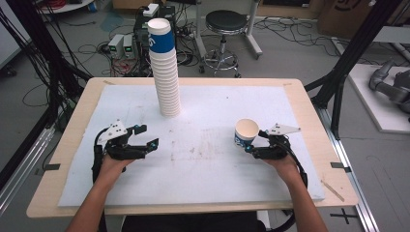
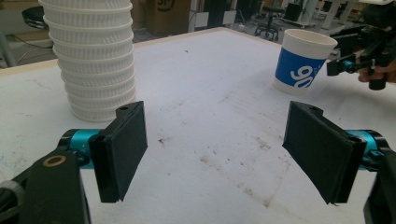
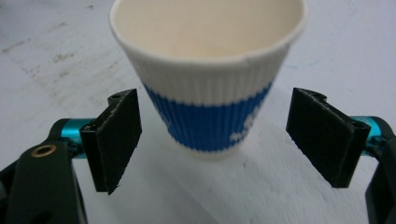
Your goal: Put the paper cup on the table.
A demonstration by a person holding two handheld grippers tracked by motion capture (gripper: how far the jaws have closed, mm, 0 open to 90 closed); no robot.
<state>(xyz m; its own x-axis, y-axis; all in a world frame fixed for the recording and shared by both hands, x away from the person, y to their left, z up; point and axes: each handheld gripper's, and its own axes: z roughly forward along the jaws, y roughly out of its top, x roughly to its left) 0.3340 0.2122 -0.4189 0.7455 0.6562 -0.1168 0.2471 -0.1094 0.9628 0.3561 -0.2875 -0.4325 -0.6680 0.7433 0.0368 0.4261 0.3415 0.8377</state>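
Note:
A tall stack of white ribbed paper cups stands on the white board at the back centre-left, and its top cup has a blue band. In the left gripper view the stack rises beyond the left jaw. A single blue-and-white paper cup stands upright at the right. My right gripper is open, and in its own view the cup sits between the two jaws with a gap on each side. My left gripper rests open with nothing between its jaws. From that gripper, the cup and the right gripper lie far right.
The white foam board covers most of the wooden table. Behind the table on the floor are a round stool, small electronic boxes and loose cables. Black frame posts stand at the right.

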